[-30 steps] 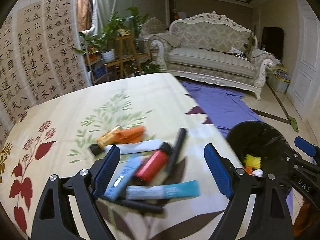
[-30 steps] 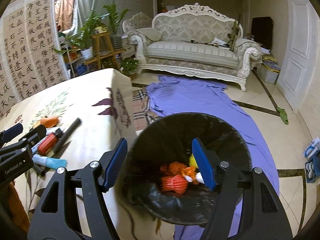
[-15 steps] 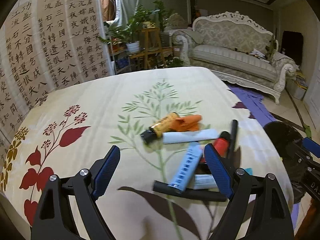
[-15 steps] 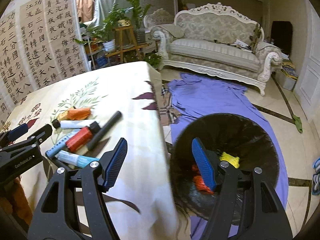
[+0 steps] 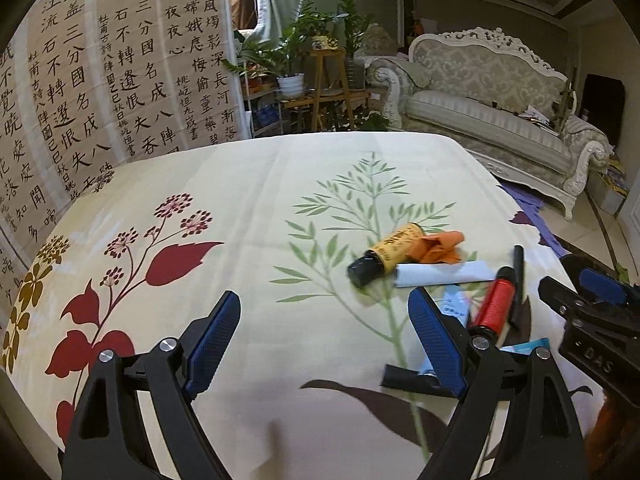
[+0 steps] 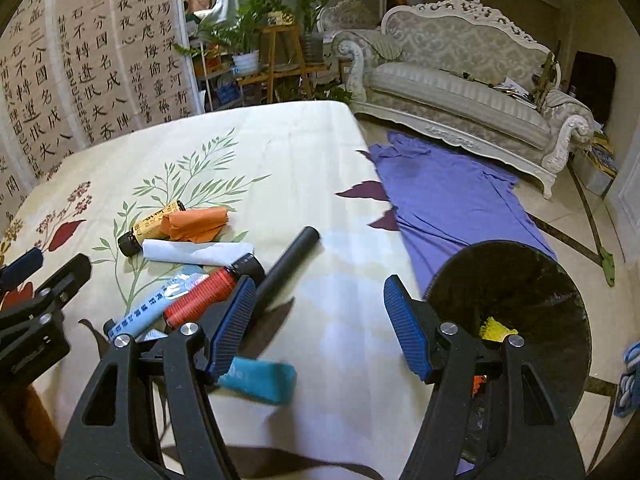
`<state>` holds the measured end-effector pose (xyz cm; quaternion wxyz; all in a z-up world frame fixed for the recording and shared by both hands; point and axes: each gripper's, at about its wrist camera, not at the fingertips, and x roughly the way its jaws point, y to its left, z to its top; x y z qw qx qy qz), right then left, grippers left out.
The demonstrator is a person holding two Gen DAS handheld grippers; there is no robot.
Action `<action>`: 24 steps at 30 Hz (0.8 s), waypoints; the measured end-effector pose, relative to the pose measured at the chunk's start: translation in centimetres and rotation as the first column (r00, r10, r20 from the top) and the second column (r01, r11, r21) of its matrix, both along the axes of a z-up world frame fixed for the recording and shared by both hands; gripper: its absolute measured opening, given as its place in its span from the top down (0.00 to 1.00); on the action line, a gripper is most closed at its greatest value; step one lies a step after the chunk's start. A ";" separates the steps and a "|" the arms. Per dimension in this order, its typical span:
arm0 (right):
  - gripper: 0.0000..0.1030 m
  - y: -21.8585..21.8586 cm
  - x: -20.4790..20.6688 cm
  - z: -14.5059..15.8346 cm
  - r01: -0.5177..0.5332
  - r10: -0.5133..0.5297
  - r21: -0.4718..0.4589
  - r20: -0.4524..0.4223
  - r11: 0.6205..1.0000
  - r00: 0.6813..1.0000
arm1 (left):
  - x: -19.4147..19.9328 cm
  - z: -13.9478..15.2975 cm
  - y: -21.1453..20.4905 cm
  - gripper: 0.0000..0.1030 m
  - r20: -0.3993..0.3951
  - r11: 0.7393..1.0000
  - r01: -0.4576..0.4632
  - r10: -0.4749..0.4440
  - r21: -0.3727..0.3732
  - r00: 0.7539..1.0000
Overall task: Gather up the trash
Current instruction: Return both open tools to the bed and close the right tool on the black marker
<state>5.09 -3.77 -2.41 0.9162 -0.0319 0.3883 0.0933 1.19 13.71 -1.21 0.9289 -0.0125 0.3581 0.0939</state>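
Hovering both claws, left claw (image 5: 324,344) and right claw (image 6: 320,322), released and empty, over the table (image 6: 304,152). Some trash sits in the bin (image 6: 520,280) at my 4 o'clock. I judge most is left: the tube pile (image 6: 200,268) lies at 10 o'clock.

left wrist: close above tabletop (image 5: 248,208), angled down, faces sofa (image 5: 492,120) at 1 o'clock | right wrist: same tilt, nearer table edge, bin (image 6: 516,300) at 4 o'clock | shared: tube pile (image 6: 192,264), sofa, calligraphy screen (image 5: 100,80)
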 end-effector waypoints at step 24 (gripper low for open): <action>0.83 1.4 1.9 -1.7 -0.029 0.027 -0.020 -0.091 0.999 0.995 | -0.4 -0.9 2.6 0.19 -0.036 0.998 -0.022 0.020 -0.052 0.999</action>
